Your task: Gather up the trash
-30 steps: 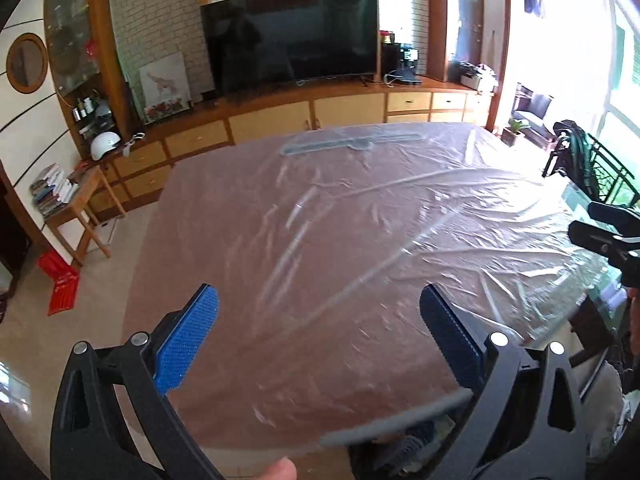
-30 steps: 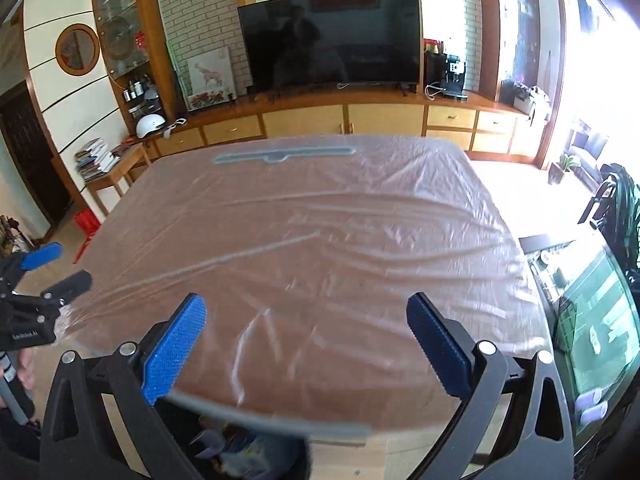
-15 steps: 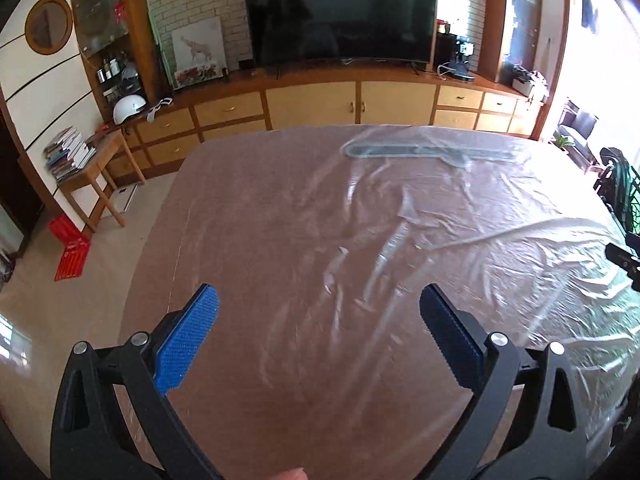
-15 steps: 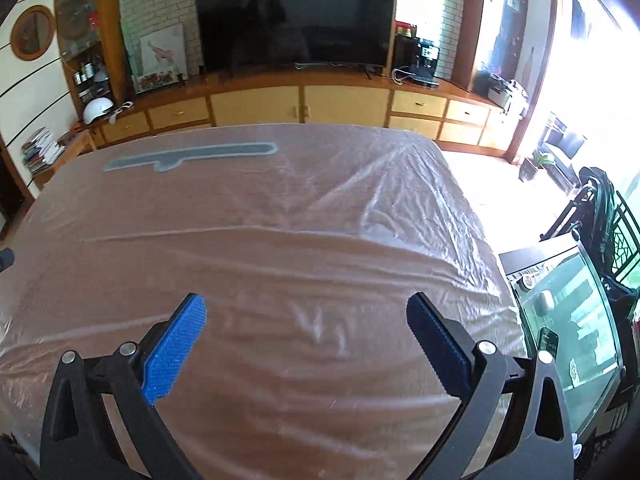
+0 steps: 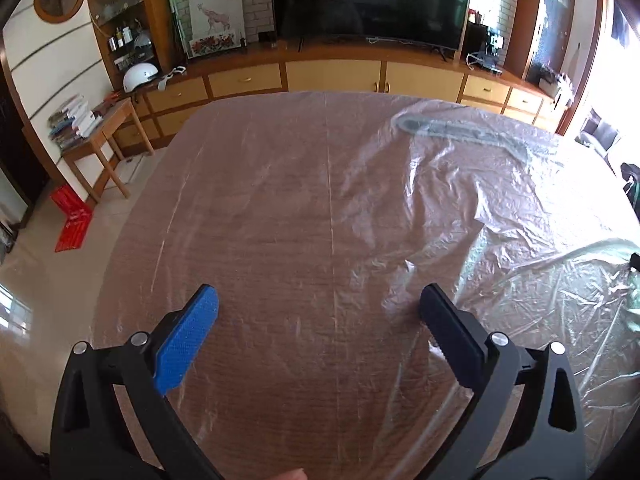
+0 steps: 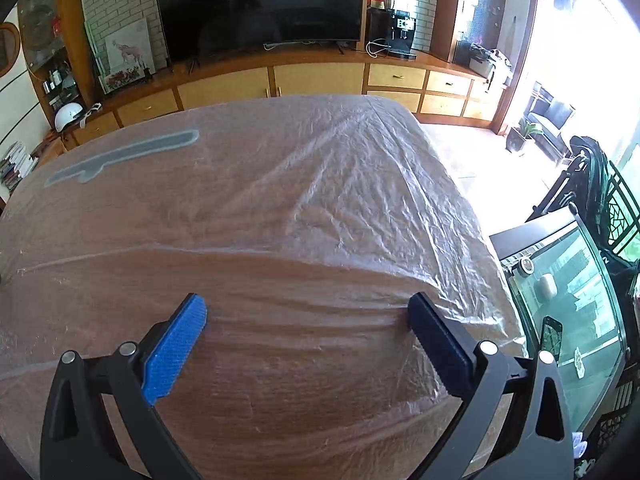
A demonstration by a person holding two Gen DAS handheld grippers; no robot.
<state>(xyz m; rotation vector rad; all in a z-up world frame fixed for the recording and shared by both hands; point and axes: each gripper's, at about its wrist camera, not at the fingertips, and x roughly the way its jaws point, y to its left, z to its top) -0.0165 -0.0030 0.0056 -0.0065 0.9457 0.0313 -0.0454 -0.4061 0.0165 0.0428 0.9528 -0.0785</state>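
A thin clear plastic sheet [image 5: 360, 208] covers a brown wooden table; it also shows in the right wrist view [image 6: 328, 200]. It lies crumpled and lifted toward the right side. A grey printed strip [image 5: 460, 132] marks its far part, also visible in the right wrist view [image 6: 120, 156]. My left gripper [image 5: 318, 304] is open and empty, low over the near left part of the sheet. My right gripper [image 6: 306, 312] is open and empty, low over the sheet near the table's right edge.
A TV [image 5: 368, 0] on a long wooden cabinet [image 5: 332, 76] stands behind the table. A small side table with books [image 5: 100, 128] and a red object on the floor [image 5: 72, 216] are at left. A glass-topped table [image 6: 572, 308] stands close at right.
Both grippers have come down closer over the table and swung apart, the left view turning left, the right view turning right. The sheet's right part now looks bunched up. Both stay open.
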